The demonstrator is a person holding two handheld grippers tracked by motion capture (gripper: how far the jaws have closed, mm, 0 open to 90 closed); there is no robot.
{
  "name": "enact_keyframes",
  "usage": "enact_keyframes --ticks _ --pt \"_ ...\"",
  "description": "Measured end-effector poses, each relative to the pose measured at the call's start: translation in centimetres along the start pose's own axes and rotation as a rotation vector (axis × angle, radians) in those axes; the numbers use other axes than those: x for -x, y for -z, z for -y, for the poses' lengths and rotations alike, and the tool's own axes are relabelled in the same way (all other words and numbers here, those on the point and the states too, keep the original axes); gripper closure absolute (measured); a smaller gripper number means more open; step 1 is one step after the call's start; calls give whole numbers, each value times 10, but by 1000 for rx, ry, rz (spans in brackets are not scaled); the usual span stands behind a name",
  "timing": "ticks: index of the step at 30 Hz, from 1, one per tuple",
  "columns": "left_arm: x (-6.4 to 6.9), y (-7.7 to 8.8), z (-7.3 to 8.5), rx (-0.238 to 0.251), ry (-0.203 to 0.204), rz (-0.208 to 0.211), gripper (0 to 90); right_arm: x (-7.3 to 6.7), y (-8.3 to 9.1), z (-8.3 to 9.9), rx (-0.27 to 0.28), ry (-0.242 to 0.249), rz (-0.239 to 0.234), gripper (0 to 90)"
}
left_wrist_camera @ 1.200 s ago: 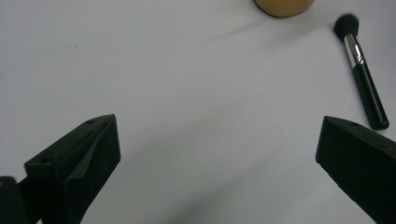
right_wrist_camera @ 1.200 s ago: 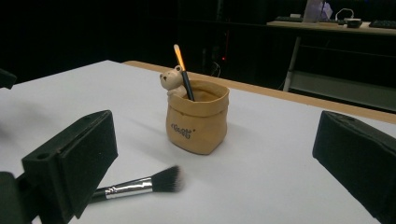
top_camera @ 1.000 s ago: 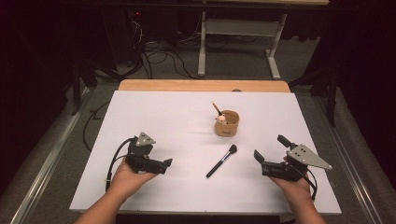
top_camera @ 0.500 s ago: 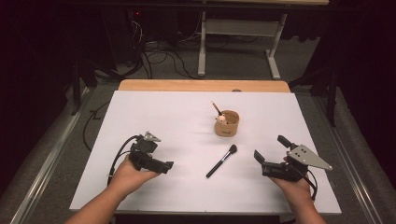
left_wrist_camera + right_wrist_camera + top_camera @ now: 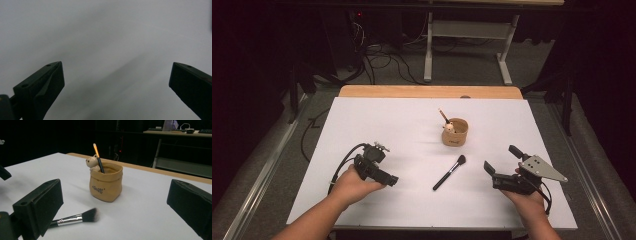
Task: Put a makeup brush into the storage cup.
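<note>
I see the white rectangular table top (image 5: 377,120) with a small tan paper-bag-shaped ceramic cup (image 5: 455,132) near its middle, a little bear figure (image 5: 92,163) on its rim and a thin orange-tipped stick (image 5: 98,157) standing inside. Just in front of the cup lies a black-handled makeup brush with a silver ferrule (image 5: 449,172), bristles toward the cup. My left gripper (image 5: 384,176) rests low on the table, jaws spread wide and empty. My right gripper (image 5: 500,165) faces the cup, jaws likewise apart, gripping nothing
</note>
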State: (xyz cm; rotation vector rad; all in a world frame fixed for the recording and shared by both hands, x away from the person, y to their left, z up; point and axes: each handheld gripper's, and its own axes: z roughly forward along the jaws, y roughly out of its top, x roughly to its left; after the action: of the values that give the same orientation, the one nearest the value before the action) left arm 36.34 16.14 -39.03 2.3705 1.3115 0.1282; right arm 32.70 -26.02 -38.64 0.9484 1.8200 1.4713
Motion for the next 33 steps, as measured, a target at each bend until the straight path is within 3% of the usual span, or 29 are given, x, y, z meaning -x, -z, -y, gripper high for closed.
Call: enact_keyframes --ticks 6,14,22,33 --pt "4 -2 -5 -69 -9 10 9 0 0 0 2 -5 2 23" --pt "13 -8 -12 -173 -35 -14 11 0 1 0 0 -11 -2 25" --pt "21 -5 -26 -178 -43 -9 13 1 1 0 2 -7 -3 27" --pt "42 -8 -43 -175 -53 41 16 0 1 0 2 -11 2 27"
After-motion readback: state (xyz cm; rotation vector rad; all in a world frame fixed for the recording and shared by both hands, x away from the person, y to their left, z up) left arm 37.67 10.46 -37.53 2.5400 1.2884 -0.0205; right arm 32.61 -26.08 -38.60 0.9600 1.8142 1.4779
